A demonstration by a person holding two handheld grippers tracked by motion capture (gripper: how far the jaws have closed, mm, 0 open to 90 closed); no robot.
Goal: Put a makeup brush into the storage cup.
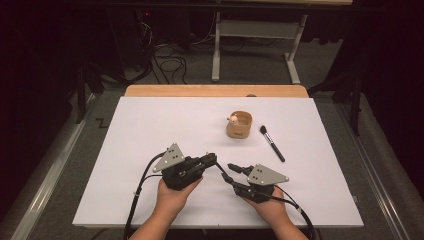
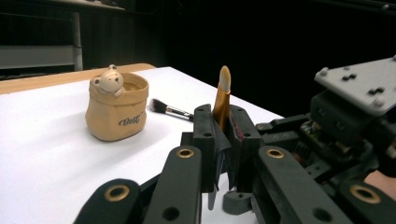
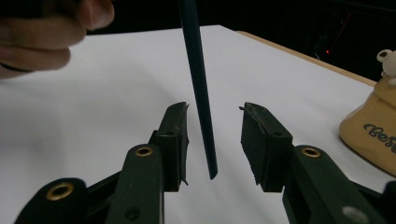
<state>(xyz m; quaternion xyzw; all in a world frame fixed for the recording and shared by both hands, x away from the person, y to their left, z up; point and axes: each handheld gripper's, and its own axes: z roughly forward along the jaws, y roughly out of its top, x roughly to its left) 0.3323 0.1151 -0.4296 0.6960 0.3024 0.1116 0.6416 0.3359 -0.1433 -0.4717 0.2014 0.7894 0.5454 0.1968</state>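
My left gripper [image 1: 212, 159] [image 2: 223, 122] is shut on a slim brush [image 2: 223, 91] with a tan tip and a dark handle. The tip stands up above the jaws. The handle [image 3: 200, 93] slants down between the jaws of my right gripper [image 1: 234, 168] [image 3: 215, 111], which stand open; neither pad touches it. In the high view both grippers sit near the table's front, tips facing each other, each held by a hand.
A tan pot with a small bear figure [image 1: 239, 125] [image 2: 116, 109] [image 3: 373, 126] stands on the white board [image 1: 150, 130] beyond the grippers. A black makeup brush [image 1: 272, 144] [image 2: 170, 110] lies to its right. A wooden table edge [image 1: 215, 90] runs along the far side.
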